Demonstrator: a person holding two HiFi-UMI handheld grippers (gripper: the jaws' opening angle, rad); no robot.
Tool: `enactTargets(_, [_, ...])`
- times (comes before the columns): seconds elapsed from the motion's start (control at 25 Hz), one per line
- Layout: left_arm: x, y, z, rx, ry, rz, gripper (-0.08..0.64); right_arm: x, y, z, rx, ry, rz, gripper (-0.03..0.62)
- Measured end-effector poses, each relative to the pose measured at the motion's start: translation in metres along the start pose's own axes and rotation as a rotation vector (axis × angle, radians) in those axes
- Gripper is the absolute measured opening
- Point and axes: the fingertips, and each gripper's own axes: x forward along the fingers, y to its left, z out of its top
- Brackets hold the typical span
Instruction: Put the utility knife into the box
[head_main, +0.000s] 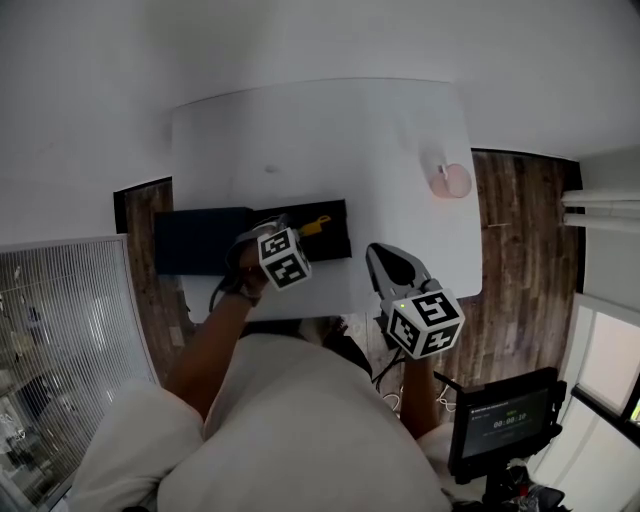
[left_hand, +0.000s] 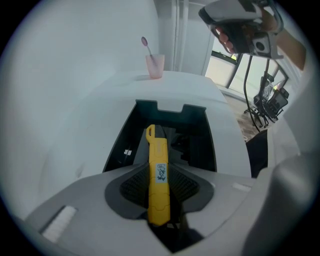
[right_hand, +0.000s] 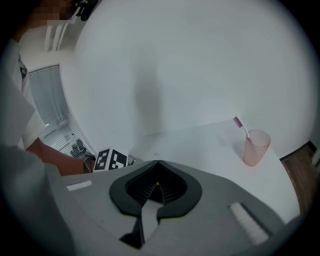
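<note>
My left gripper (head_main: 297, 233) is shut on the yellow utility knife (head_main: 316, 226) and holds it just above the open black box (head_main: 336, 246) at the table's near left. In the left gripper view the knife (left_hand: 158, 172) stands lengthwise between the ribbed pads, its far end pointing down into the box (left_hand: 125, 145). The left gripper (left_hand: 159, 169) grips the knife's lower half. My right gripper (head_main: 381, 252) hovers to the right of the box near the table's front edge. Its jaws meet at the tips with nothing between them (right_hand: 158, 162).
A pink cup (head_main: 452, 180) with a toothbrush stands at the white table's (head_main: 330, 140) far right, also seen as the cup (right_hand: 256, 146) and the cup (left_hand: 155, 65). The box's lid (head_main: 200, 240) lies open to the left. A monitor (head_main: 505, 420) stands on the floor, right.
</note>
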Motion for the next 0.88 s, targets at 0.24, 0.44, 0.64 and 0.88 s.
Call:
enactTargets(0.24, [0.001,0.001,0.0,-0.018,-0.025,-0.001,0.117,0.001,0.001,-0.002,-0.001,0.005,0.003,0.003])
enactTargets(0.44, [0.004,0.001,0.0,-0.073,-0.065,-0.033,0.148,0.003,0.002,-0.001,-0.012,0.01,0.009,0.002])
enactTargets(0.64, [0.006,0.005,0.0,-0.093,-0.086,-0.039,0.172,0.005,0.001,0.001,-0.021,0.018,0.001,0.003])
enactTargets(0.88, [0.001,0.014,0.004,-0.139,-0.133,-0.043,0.179,0.006,0.0,0.004,-0.029,0.017,0.002,0.003])
